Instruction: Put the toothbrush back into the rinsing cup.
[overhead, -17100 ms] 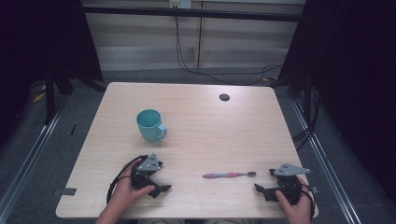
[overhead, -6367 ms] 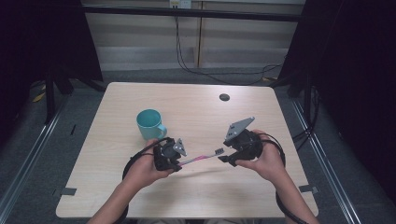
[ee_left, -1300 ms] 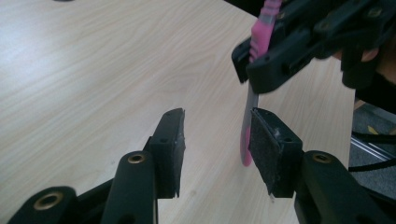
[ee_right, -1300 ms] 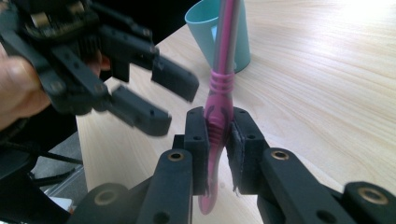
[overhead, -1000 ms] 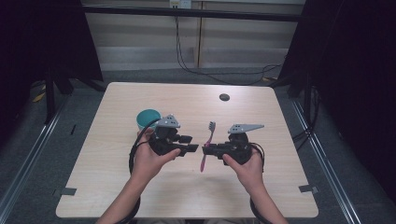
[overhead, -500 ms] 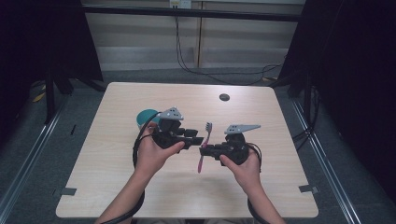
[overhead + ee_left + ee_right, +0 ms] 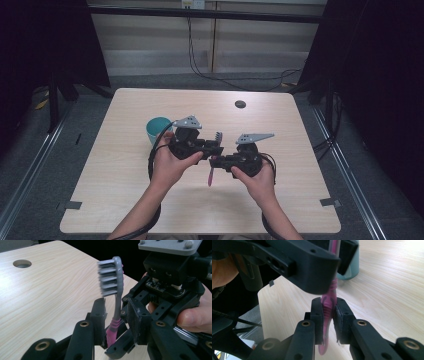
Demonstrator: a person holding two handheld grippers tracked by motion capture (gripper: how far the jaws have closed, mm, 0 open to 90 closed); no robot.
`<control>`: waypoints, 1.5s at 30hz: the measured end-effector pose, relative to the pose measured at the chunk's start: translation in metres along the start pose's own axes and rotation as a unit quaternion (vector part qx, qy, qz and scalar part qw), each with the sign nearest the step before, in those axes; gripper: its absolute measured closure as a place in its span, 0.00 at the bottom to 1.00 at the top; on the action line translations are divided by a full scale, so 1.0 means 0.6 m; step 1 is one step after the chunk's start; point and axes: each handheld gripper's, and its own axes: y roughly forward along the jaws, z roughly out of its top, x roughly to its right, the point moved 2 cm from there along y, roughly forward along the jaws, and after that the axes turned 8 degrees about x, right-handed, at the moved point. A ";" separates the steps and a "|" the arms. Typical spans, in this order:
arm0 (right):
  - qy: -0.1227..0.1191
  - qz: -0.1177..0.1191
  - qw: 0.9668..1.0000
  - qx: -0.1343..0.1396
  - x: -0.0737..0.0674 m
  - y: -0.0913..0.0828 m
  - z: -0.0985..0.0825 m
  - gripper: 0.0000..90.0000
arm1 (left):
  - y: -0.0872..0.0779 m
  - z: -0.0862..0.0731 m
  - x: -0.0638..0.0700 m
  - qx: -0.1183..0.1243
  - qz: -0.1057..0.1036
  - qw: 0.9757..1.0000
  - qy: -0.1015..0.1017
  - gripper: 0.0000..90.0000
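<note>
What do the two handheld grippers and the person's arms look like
Both the left gripper and right gripper are black, blocky, with perforated two-jaw linkages and brass-coloured pivot rings. Each carries a grey three-cornered plate on top and trails a black cable. The forearms are bare: no sleeves or gloves visible.

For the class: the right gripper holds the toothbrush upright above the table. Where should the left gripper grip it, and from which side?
Probably the slim neck of the toothbrush, just under the bristles, coming level from the side opposite the right gripper. The right gripper is clamped on the pink handle, leaving only the upper part free. The left gripper already straddles the neck, its jaws just closing, with a gap visible at one pad.
</note>
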 end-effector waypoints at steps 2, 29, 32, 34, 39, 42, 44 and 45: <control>-0.002 0.002 1.000 0.001 -0.002 0.003 0.001 0.88 | 0.000 0.000 0.001 0.002 0.000 1.000 -0.001 0.79; -0.043 -0.025 0.999 0.002 -0.001 0.002 -0.022 0.46 | -0.033 0.005 -0.009 0.026 0.029 0.999 -0.004 0.95; -0.044 -0.031 0.999 -0.002 0.005 -0.003 -0.029 0.42 | -0.038 0.005 -0.012 0.027 0.031 0.999 -0.005 0.95; -0.045 -0.035 0.998 -0.001 0.011 -0.009 -0.036 0.41 | -0.042 0.005 -0.015 0.028 0.032 0.999 -0.006 0.95; -0.054 -0.050 0.997 -0.020 0.029 -0.024 -0.063 0.36 | -0.051 0.007 -0.021 0.033 0.038 0.999 -0.009 0.95; -0.054 -0.057 0.997 -0.027 0.037 -0.028 -0.074 0.33 | -0.054 0.008 -0.023 0.035 0.040 0.999 -0.008 0.95; -0.055 -0.067 0.996 -0.033 0.041 -0.030 -0.080 0.32 | -0.056 0.009 -0.023 0.036 0.040 0.999 -0.009 0.95; -0.059 -0.072 0.995 -0.035 0.042 -0.031 -0.083 0.32 | -0.057 0.011 -0.024 0.039 0.041 0.998 -0.009 0.95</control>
